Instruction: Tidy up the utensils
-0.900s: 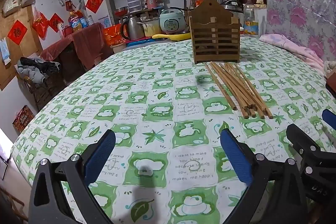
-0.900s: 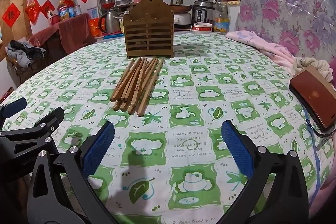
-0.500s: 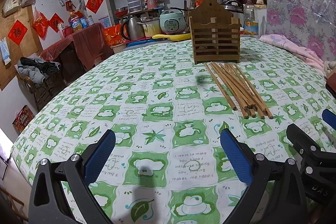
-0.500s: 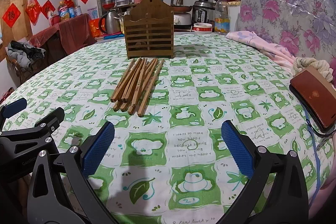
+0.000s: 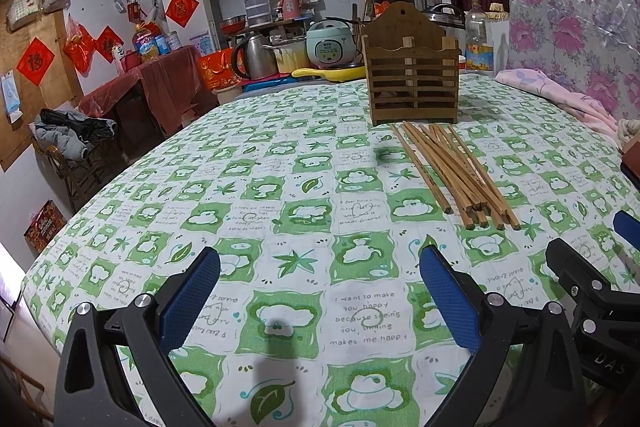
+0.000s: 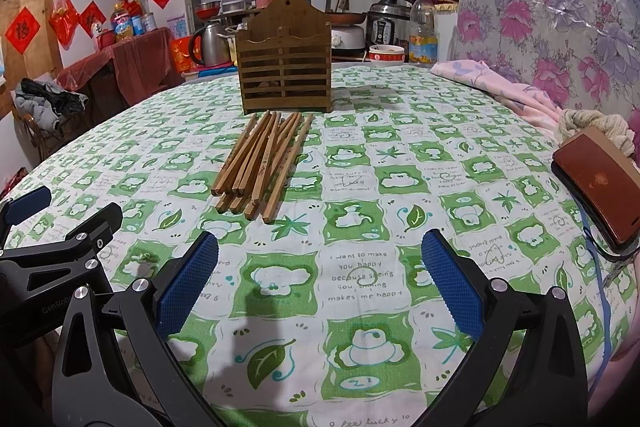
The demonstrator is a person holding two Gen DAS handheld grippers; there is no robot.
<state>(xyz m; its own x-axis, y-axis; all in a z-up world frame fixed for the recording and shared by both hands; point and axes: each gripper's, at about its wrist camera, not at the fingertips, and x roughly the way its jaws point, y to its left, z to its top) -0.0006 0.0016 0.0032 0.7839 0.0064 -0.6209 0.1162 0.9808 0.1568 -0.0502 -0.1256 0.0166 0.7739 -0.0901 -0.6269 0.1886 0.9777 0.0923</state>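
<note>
Several wooden chopsticks [image 5: 452, 171] lie in a loose bundle on the green-and-white tablecloth [image 5: 280, 195], just in front of a slatted wooden utensil holder [image 5: 412, 83] that stands upright. In the right wrist view the chopsticks [image 6: 264, 159] lie ahead and left of centre, with the holder [image 6: 285, 67] behind them. My left gripper [image 5: 320, 291] is open and empty, low over the cloth, left of the chopsticks. My right gripper [image 6: 320, 279] is open and empty, just short of the chopsticks' near ends.
A brown case [image 6: 596, 183] and a pink cloth [image 6: 512, 87] lie at the table's right edge. A cooker [image 5: 330, 43], kettle [image 5: 256, 55] and bottles [image 5: 478, 39] stand behind the table. Each gripper shows in the other's view, the right [image 5: 592, 291] and the left [image 6: 52, 251].
</note>
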